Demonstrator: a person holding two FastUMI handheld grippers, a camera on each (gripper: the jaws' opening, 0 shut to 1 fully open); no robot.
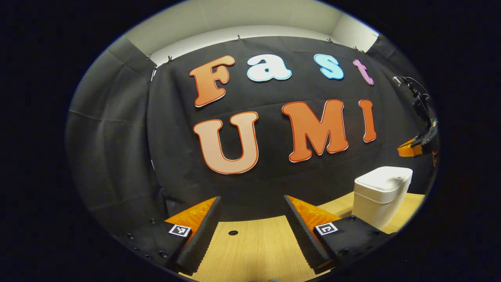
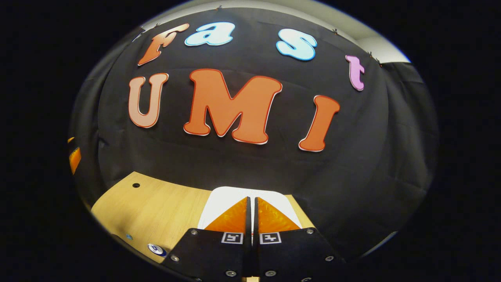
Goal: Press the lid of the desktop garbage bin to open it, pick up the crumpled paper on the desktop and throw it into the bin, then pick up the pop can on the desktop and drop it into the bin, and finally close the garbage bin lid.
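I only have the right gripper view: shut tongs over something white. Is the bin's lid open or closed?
Observer: Closed. In the left gripper view the bin stands on the table with its lid flat down.
Operator: And the other tongs?
Observer: The left tongs are open, with nothing between them.
Operator: Are mine touching the lid?
Observer: It seems not. The left gripper view shows the right tongs hanging above the bin, with a gap.

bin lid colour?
White, like the bin body; lid shows best in the left gripper view.
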